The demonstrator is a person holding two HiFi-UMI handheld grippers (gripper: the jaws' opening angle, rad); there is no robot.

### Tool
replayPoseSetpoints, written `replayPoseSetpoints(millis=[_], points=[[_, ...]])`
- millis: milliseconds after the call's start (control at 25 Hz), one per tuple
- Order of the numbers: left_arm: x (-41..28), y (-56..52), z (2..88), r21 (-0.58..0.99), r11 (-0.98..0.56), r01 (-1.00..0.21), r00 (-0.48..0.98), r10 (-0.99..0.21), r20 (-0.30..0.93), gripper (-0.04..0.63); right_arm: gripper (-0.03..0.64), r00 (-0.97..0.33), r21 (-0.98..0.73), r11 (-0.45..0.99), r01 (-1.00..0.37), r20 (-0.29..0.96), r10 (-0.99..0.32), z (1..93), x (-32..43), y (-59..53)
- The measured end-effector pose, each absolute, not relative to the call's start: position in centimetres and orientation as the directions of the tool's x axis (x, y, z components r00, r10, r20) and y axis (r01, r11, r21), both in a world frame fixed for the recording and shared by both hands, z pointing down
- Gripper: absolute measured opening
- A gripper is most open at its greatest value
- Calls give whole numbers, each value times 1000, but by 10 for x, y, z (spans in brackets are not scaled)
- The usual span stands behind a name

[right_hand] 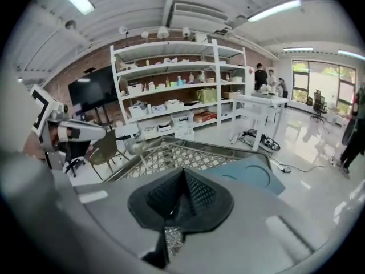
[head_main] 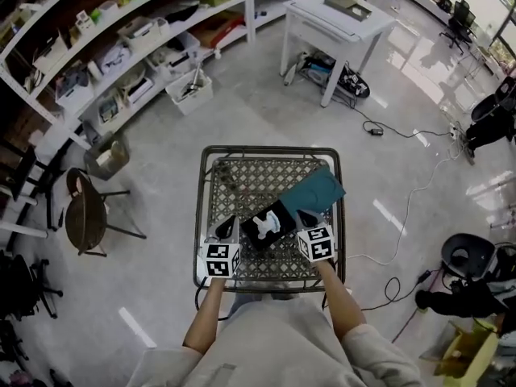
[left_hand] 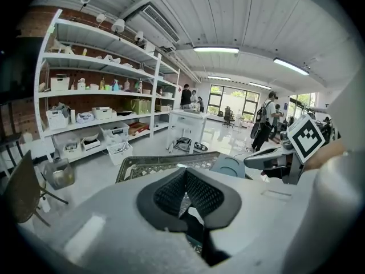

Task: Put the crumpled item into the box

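Note:
A white crumpled item (head_main: 267, 222) lies in a black box (head_main: 260, 236) at the near middle of the metal lattice table (head_main: 242, 176). A flat teal box (head_main: 317, 190) lies just behind it, toward the right; it also shows as the teal box (left_hand: 229, 165) and the teal box (right_hand: 251, 176) past the jaws. My left gripper (head_main: 228, 225) hangs left of the black box and my right gripper (head_main: 305, 217) right of it. Each is raised off the table. In the left gripper view the left gripper (left_hand: 185, 174) has its pads together, empty. The right gripper (right_hand: 183, 177) is likewise shut on nothing.
White shelving (head_main: 121, 39) with bins runs along the back left. A white desk (head_main: 339, 18) stands at the back, and a brown chair (head_main: 85, 212) is left of the table. Cables (head_main: 403, 216) trail on the floor to the right. People (left_hand: 265, 121) stand far off.

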State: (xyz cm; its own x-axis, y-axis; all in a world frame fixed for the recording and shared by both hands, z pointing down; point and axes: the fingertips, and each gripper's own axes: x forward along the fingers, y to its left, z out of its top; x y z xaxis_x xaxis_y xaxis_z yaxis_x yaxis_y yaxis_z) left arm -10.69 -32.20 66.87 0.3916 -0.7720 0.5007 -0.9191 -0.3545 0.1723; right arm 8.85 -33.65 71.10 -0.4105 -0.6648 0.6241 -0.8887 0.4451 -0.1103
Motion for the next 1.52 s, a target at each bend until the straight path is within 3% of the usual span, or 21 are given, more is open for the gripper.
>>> replayPoseSetpoints(millis=[1040,1520], points=[[-110,-394,508,54,-408,-911,409,-884,227,6,-1,-344,95,375,-922,241,-907,510,122,-393],[-97,-399,486,31,-429,-903,426,-882,201,6,-2,-340,97,367,-925,218,-915,492,126,-392]])
